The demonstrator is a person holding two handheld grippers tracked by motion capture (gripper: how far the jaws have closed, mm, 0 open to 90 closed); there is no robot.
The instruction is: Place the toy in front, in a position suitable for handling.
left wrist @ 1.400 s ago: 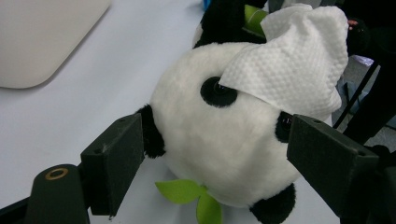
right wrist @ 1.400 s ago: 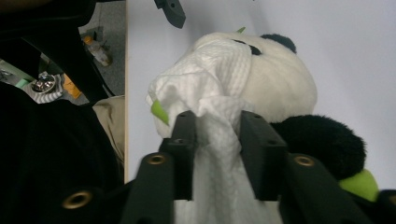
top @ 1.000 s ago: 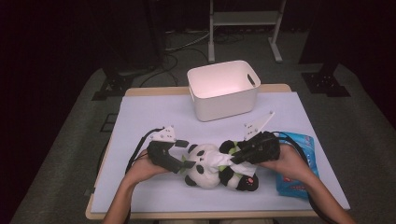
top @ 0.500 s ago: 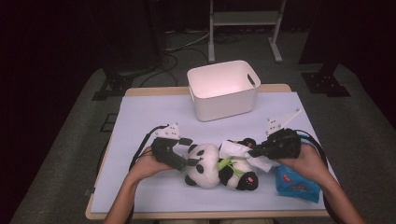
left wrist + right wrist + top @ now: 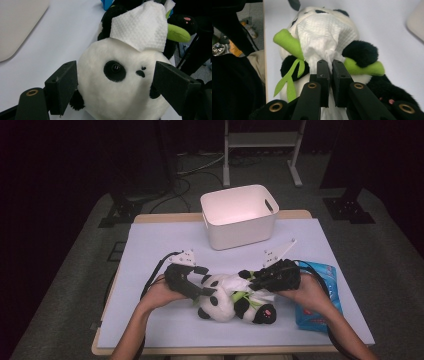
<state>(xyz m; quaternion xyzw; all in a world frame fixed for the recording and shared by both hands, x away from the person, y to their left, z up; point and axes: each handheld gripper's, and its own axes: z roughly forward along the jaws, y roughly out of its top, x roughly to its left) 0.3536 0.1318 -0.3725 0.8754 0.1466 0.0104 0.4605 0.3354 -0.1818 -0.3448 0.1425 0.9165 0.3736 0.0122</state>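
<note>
Between the pinched-together jaws of the right gripper sits a bunched corner of the white tissue, which drapes away from it over the panda toward the head. At that end, the left gripper clamps the head from both sides, so the tissue's length runs gripper to gripper.

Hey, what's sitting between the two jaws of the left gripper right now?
The panda's white head sits between the left gripper's jaws, as the left gripper view shows, with a white tissue draped just beyond it.

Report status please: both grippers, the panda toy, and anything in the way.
Left gripper clamped on panda toy head. Right gripper shut on white tissue, draped over panda. Blue packet beside right hand, white bin behind; nothing blocking.
</note>
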